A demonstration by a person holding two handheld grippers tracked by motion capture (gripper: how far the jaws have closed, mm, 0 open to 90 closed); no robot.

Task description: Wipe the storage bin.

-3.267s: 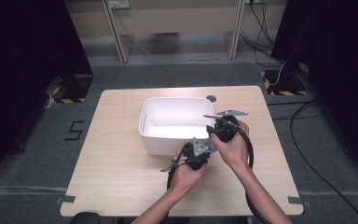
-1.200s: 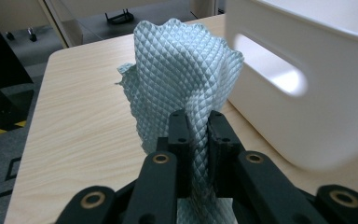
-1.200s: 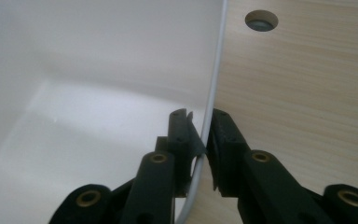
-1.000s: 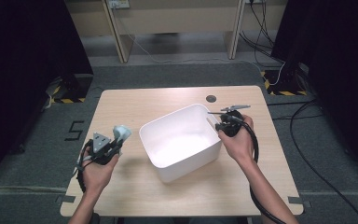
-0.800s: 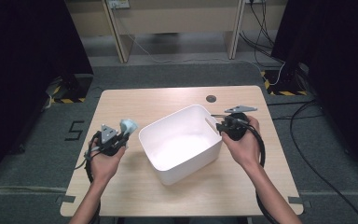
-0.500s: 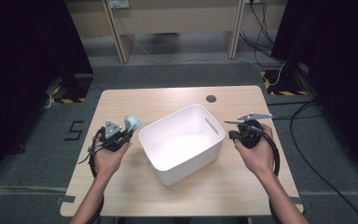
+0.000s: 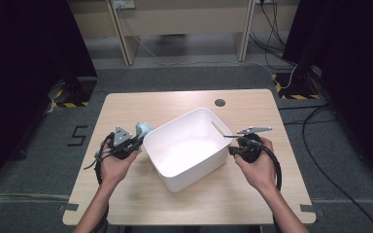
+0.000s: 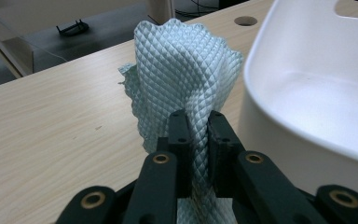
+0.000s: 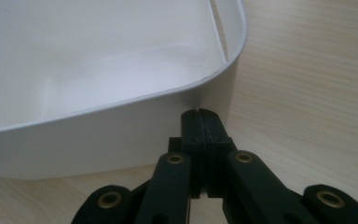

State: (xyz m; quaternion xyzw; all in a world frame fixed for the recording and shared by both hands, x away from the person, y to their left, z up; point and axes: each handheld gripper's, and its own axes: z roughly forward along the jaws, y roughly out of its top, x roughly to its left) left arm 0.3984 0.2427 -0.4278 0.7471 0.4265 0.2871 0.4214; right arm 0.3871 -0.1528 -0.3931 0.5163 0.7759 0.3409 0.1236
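Observation:
A white plastic bin (image 7: 189, 145) sits turned at an angle in the middle of the wooden table (image 7: 126, 107). My left gripper (image 7: 135, 141) is just left of the bin, shut on a pale blue quilted cloth (image 7: 143, 129). In the left gripper view the cloth (image 8: 186, 79) rises bunched between the black jaws, close to the bin's rounded wall (image 8: 279, 140). My right gripper (image 7: 234, 149) rests by the bin's right side, jaws shut with nothing between them (image 9: 200, 116). Its tips sit just outside the bin's corner (image 9: 228, 70), barely apart from it.
A round cable hole (image 7: 219, 102) lies in the table behind the bin. Desk legs and cables stand on the grey floor beyond the far edge. Bare tabletop lies at the front and far left.
The left gripper has carried the cloth from the table's left toward the bin. The right gripper let go of the bin's rim and drew back to the right. The bin has been turned.

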